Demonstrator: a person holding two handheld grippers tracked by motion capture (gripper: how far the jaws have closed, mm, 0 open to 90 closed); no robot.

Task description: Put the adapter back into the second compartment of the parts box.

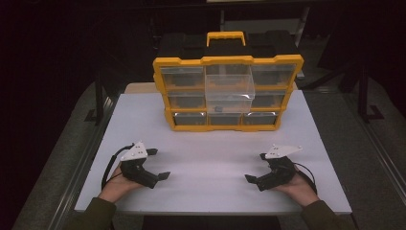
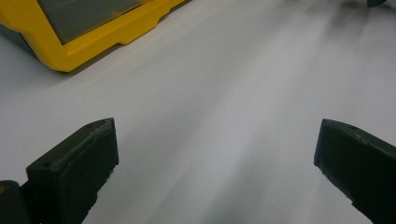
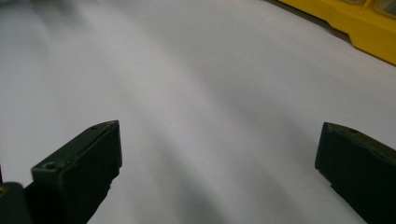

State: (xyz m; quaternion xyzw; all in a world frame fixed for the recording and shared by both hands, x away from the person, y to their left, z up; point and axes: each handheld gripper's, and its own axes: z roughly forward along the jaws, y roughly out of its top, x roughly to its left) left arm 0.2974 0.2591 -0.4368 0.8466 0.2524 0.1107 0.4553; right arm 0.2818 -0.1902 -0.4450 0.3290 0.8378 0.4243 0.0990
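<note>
Resting both on the white table (image 1: 215,158): your left gripper (image 1: 162,164) and right gripper (image 1: 255,167) sit spread wide, gripping nothing. Yellow organizer (image 1: 228,93) stands at 12 o'clock, long axis 9-to-3, middle drawer (image 1: 229,91) protruding. Roughly equidistant from both hands.

High view down over the white table (image 1: 215,158); both gripper views low, close, sharing its surface.
</note>
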